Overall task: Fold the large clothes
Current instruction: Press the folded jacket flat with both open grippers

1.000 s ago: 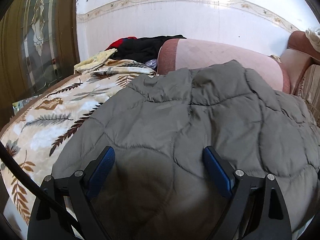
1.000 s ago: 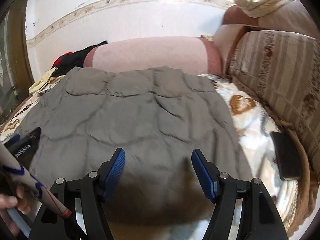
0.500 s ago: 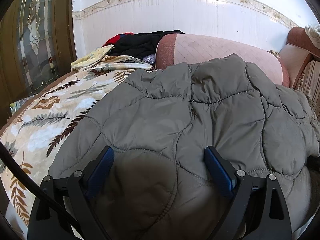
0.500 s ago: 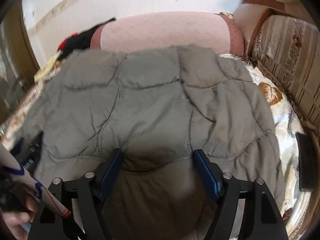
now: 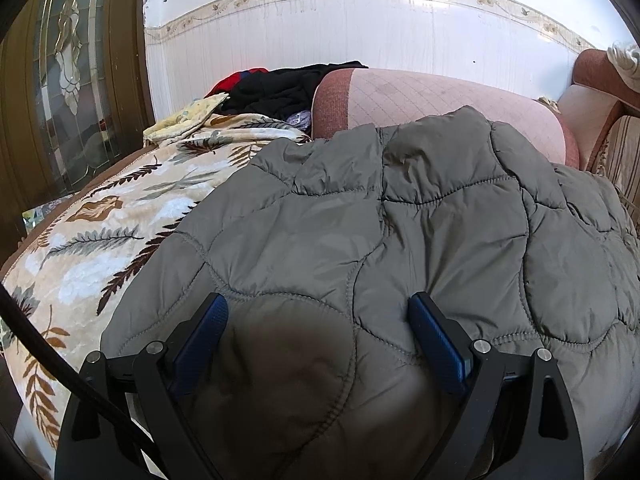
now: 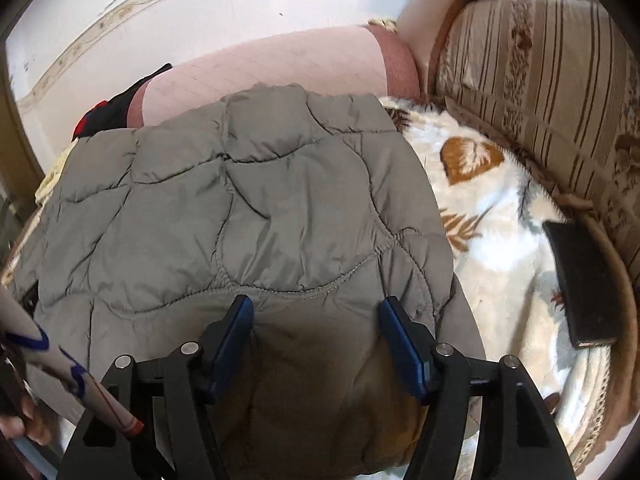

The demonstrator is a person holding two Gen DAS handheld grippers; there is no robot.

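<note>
A grey quilted jacket (image 5: 400, 240) lies spread on a leaf-patterned blanket (image 5: 100, 240) over a sofa seat; it also fills the right wrist view (image 6: 240, 220). My left gripper (image 5: 318, 312) is open, its blue pads (image 5: 204, 336) just above the jacket's near edge. My right gripper (image 6: 316, 312) is open too, over the jacket's near right part. Neither holds fabric.
A pink bolster (image 5: 440, 104) lies behind the jacket. Dark and red clothes (image 5: 280, 88) are piled at the back left. A black phone (image 6: 580, 280) rests on the blanket (image 6: 500, 208) at right, near the striped sofa back (image 6: 540, 80). A glass door (image 5: 68, 80) stands left.
Both grippers have moved forward and lower over the jacket, which now looks closer and more bunched toward the bolster. The jaws stayed open.
</note>
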